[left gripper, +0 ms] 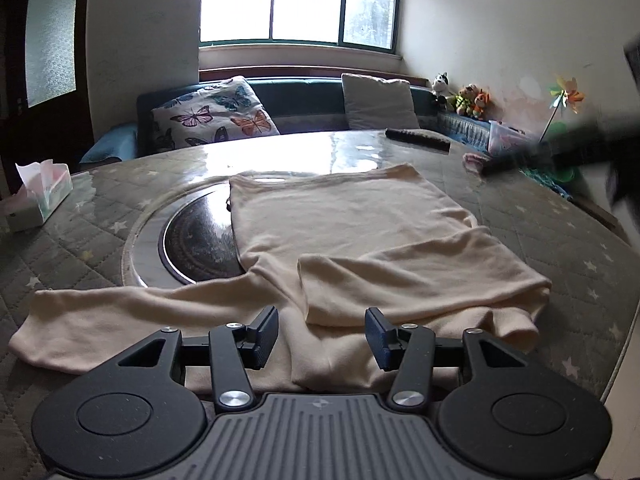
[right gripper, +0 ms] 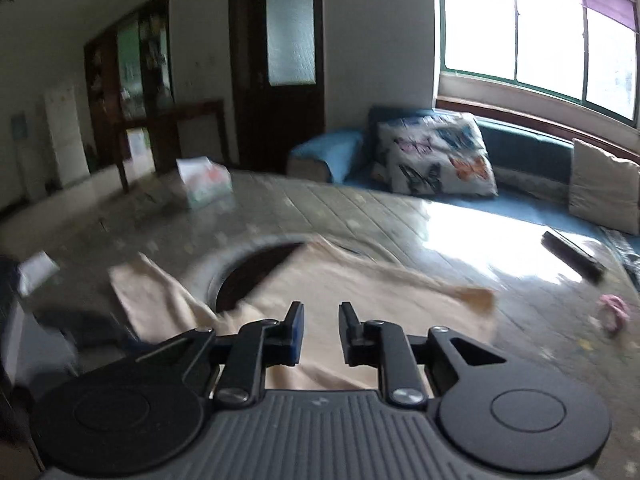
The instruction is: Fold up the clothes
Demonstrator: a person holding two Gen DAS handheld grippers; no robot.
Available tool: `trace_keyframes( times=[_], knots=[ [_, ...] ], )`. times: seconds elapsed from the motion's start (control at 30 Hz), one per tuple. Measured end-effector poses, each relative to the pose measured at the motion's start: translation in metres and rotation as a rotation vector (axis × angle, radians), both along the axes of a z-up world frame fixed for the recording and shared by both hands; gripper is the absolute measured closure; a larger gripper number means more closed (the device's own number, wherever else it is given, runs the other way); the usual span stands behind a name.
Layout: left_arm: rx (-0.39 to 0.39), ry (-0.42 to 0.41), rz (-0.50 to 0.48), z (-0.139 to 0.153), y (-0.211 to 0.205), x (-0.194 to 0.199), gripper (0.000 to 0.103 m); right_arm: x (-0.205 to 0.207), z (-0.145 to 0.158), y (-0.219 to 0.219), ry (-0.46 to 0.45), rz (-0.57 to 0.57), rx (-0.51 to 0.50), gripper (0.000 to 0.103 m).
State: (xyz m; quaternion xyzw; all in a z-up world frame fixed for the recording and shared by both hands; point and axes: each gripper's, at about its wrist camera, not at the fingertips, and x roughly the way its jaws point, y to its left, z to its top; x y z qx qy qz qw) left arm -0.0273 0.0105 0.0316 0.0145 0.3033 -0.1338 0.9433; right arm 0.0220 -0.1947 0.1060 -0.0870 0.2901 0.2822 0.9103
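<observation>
Right wrist view motion-blurred; cream garment [right gripper: 352,292] edges smeared; pink item [right gripper: 614,312] perhaps cloth.

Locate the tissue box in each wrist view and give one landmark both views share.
Left wrist view: the tissue box stands at the far left edge, on the quilted table, left of the cream shirt.
Right wrist view: the tissue box is upper left of centre, blurred, at the table's far edge.
Shared landmark: the butterfly pillow on the blue sofa under the window.

Quilted star-print table [left gripper: 560,240] carries a cream garment [left gripper: 360,232], tissue box [left gripper: 38,194], dark brush [left gripper: 418,139].
</observation>
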Motion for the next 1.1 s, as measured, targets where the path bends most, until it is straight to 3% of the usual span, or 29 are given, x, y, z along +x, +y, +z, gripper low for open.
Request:
trace_keyframes(
  times=[0.17, 0.3, 0.43, 0.57, 0.67, 0.93, 1.1],
  knots=[
    [0.002, 0.004, 0.005, 0.001, -0.007, 0.013, 0.054, 0.002, -0.035, -0.031, 0.102, -0.03, -0.098, 0.085],
    [0.004, 0.037, 0.028, -0.005, -0.011, 0.027, 0.058, -0.002, -0.067, -0.054, 0.179, -0.065, -0.069, 0.085],
    [-0.002, 0.061, 0.042, -0.009, -0.011, 0.034, 0.069, -0.004, -0.084, -0.067, 0.218, -0.086, -0.054, 0.085],
    [0.003, 0.071, 0.035, -0.012, -0.012, 0.036, 0.09, -0.003, -0.071, -0.071, 0.186, -0.081, -0.045, 0.085],
    [0.0, 0.067, 0.042, -0.011, -0.012, 0.035, 0.097, 0.007, -0.064, -0.066, 0.153, -0.076, -0.021, 0.085],
    [-0.002, 0.064, 0.064, -0.004, -0.001, 0.025, 0.101, 0.038, -0.084, -0.05, 0.182, -0.084, -0.019, 0.086],
    [-0.04, 0.074, 0.067, 0.0, 0.004, 0.028, 0.098, 0.036, -0.076, -0.044, 0.154, -0.072, -0.033, 0.084]
  ],
)
